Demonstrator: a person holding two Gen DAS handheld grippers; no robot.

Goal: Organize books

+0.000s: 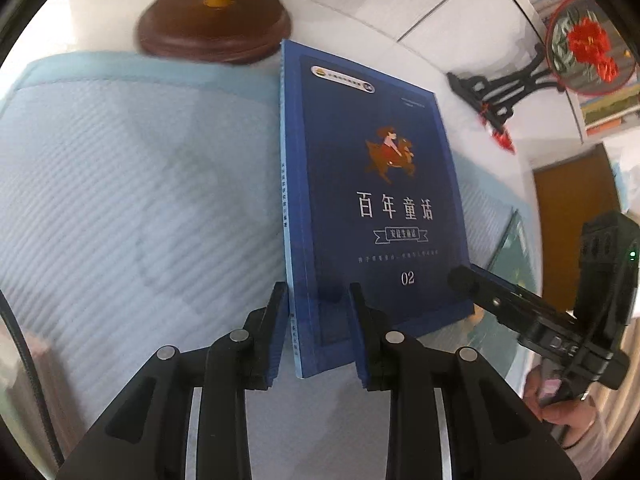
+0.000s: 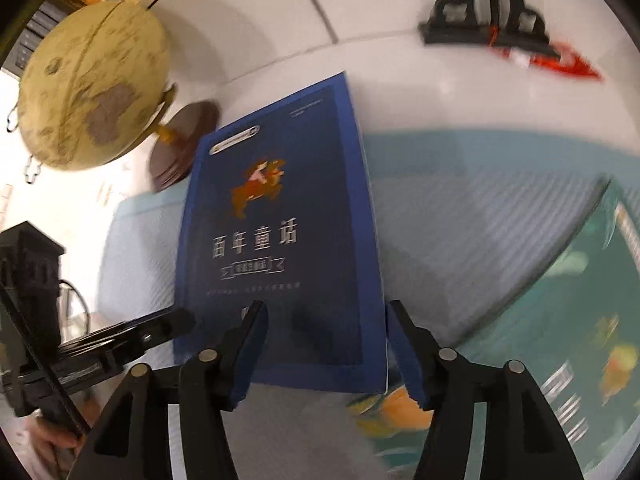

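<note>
A: Item one, setting: a white counter (image 1: 360, 8) against a white wall, a pale blue mat (image 1: 120, 184) laid on it, a globe (image 2: 92, 92) on a brown base to the back, a black stand with a red-flower fan (image 1: 588, 52) to the side.

B: Item two, the blue book (image 1: 372, 200)?

A: It lies over the mat's edge. The left claw (image 1: 318, 332) is clenched on its spine-side near corner. The right claw (image 2: 324, 344) is released, its jaws straddling the opposite near corner, pads not pressing.

B: Progress?

A: Early, I judge. One book is in hand and none is seen stacked or shelved. A green book (image 2: 560, 320) sits near and is likely still to be sorted.

B: Differences between views?

A: The left view shows the fan and a brown door (image 1: 576, 232). The right view alone shows the whole globe, the green book's cover and a shelf of books far behind.
</note>
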